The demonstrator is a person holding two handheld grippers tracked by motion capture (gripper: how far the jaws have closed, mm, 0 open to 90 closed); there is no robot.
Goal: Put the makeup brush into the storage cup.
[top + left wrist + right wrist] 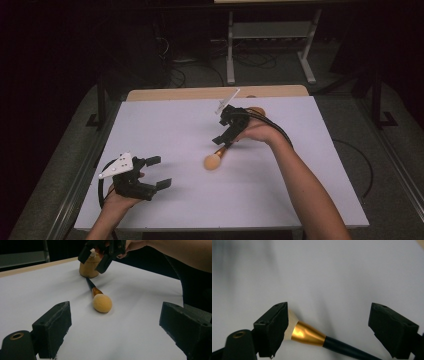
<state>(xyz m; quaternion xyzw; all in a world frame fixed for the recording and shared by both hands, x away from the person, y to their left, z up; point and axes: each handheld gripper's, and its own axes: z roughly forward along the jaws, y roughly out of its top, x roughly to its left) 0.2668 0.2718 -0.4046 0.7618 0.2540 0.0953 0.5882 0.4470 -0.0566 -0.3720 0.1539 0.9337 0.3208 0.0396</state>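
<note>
Surface: my white matte tabletop [165, 130] with pale wood far edge, dark room, grey metal stand [270, 45] behind | Thing: round-headed tan makeup brush [216, 159] lies mid-table | my right gripper [226, 140] wide, straddling its black handle | my left gripper [159, 172] wide, empty.

The brush [216, 159] lies mid-table [165, 130], a jar [89, 267] behind it, left tongs [159, 172] at the near-left

In the right gripper view the makeup brush [312, 336] loses its head behind the near jaw, its handle runs off the bottom edge, and the table's [242, 270] far corner is blurry.
</note>
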